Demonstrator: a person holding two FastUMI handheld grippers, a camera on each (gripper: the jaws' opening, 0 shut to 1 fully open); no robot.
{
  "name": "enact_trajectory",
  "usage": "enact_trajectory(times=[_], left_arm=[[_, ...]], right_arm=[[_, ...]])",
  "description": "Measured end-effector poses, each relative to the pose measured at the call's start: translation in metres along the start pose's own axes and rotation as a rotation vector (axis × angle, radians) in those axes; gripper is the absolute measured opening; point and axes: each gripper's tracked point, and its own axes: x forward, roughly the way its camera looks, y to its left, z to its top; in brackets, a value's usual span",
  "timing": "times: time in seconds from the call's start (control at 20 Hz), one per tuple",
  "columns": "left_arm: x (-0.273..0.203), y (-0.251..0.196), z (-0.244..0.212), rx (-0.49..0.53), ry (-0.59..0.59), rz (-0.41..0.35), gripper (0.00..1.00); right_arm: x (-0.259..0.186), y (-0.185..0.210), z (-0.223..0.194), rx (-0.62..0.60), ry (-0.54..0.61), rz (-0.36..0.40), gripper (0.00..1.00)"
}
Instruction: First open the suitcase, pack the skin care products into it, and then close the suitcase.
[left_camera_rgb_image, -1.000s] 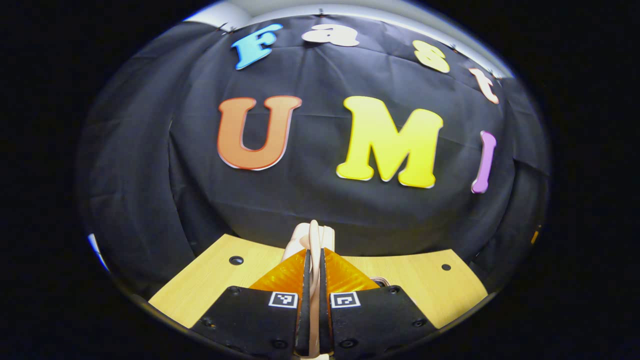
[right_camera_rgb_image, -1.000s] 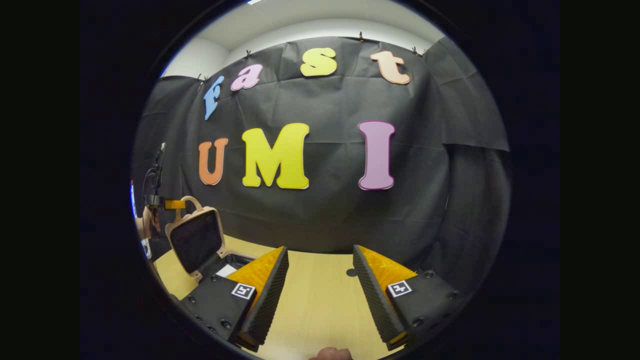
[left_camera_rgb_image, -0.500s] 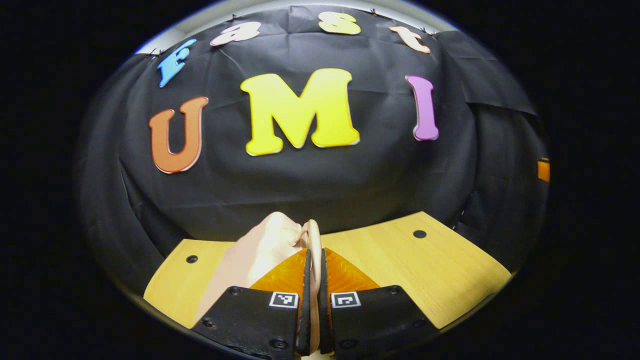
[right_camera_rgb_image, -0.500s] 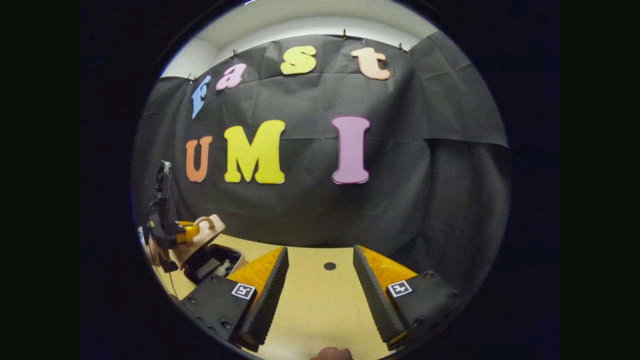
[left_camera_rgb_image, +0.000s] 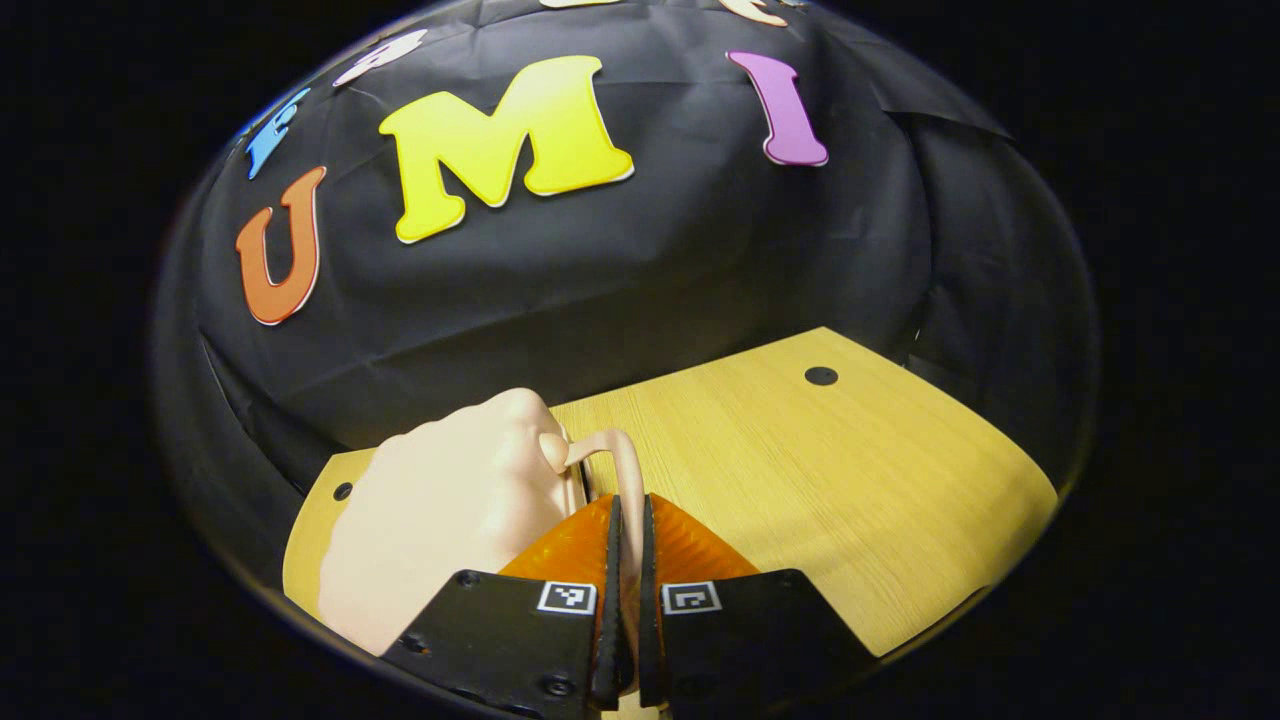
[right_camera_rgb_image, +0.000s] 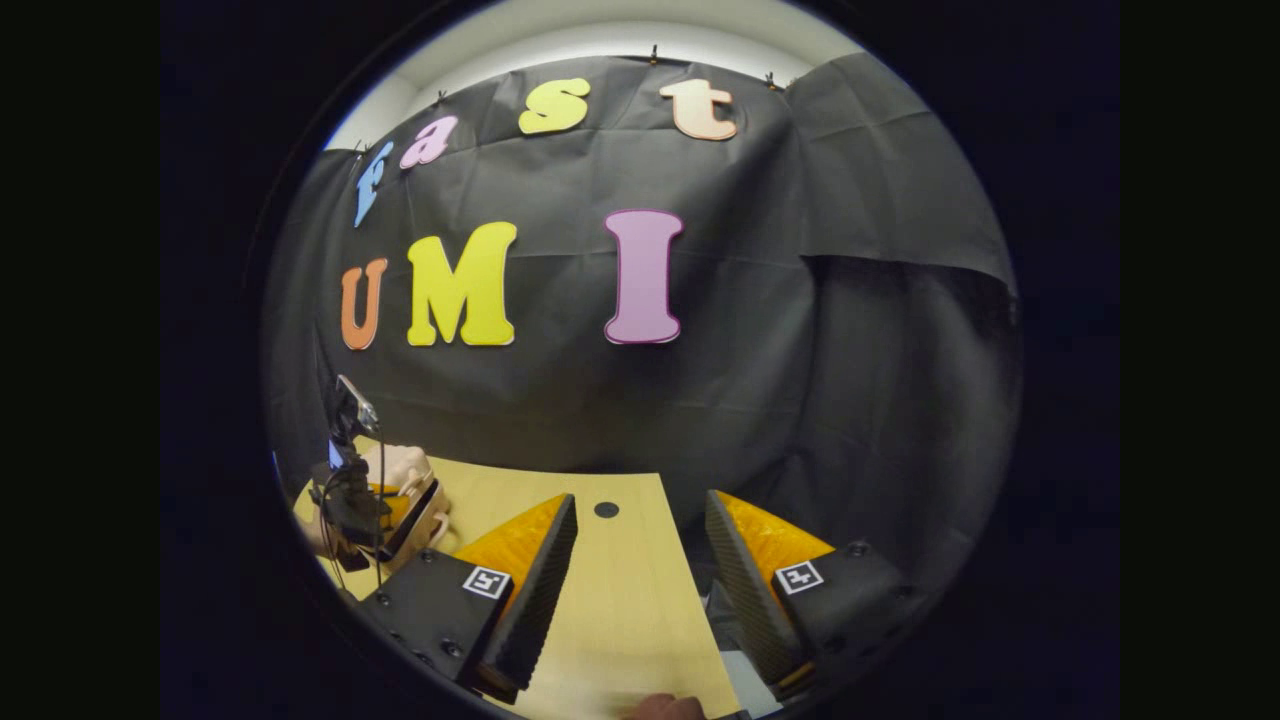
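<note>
My left tongs pinch the suitcase handle; right tongs wide apart over the surface.

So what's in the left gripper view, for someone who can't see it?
The left gripper is shut on the thin handle of a small pale suitcase. The suitcase sits on a light wooden table, with a black cloth wall behind it.
</note>
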Motion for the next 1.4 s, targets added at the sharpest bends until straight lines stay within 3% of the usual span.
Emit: enact_trajectory(times=[0.3, 0.45, 0.6, 0.65, 0.7, 0.75, 0.8, 0.9, 0.95, 1.05, 1.2, 1.3, 1.4], left_arm=[[0.02, -0.023, -0.017, 0.099, 0.056, 0.039, 0.11], [0.025, -0.033, -0.025, 0.107, 0.094, 0.034, 0.18], [0.021, -0.044, -0.031, 0.083, 0.111, 0.033, 0.33], [0.019, -0.048, -0.031, 0.071, 0.109, 0.033, 0.43], [0.015, -0.053, -0.03, 0.055, 0.106, 0.031, 0.41], [0.012, -0.057, -0.03, 0.039, 0.106, 0.032, 0.46], [0.007, -0.062, -0.03, 0.019, 0.107, 0.03, 0.58], [-0.007, -0.071, -0.026, -0.03, 0.1, 0.033, 0.69], [-0.018, -0.072, -0.019, -0.07, 0.082, 0.041, 0.8], [-0.041, -0.072, 0.004, -0.151, 0.013, 0.055, 0.77], [-0.083, -0.039, 0.045, -0.254, -0.092, 0.114, 0.86], [-0.114, -0.013, 0.074, -0.284, -0.182, 0.132, 0.96], [-0.147, 0.02, 0.1, -0.255, -0.274, 0.163, 0.96]], right_arm=[[0.013, -0.019, -0.009, 0.018, 0.028, 0.002, 0.78], [0.02, -0.026, -0.019, 0.039, 0.051, 0.021, 0.76], [0.031, -0.031, -0.026, 0.047, 0.058, 0.046, 0.77], [0.034, -0.034, -0.028, 0.048, 0.06, 0.052, 0.78], [0.038, -0.033, -0.031, 0.049, 0.061, 0.06, 0.77], [0.04, -0.032, -0.031, 0.054, 0.06, 0.072, 0.77], [0.042, -0.029, -0.032, 0.058, 0.06, 0.086, 0.77], [0.046, -0.018, -0.031, 0.045, 0.046, 0.121, 0.77], [0.047, -0.012, -0.028, 0.028, 0.031, 0.136, 0.77], [0.05, 0.002, -0.021, 0.006, 0.003, 0.157, 0.77], [0.043, 0.036, 0.001, 0.021, -0.047, 0.183, 0.77], [0.037, 0.074, 0.014, 0.028, -0.079, 0.22, 0.77], [0.029, 0.107, 0.025, 0.025, -0.102, 0.232, 0.78]])
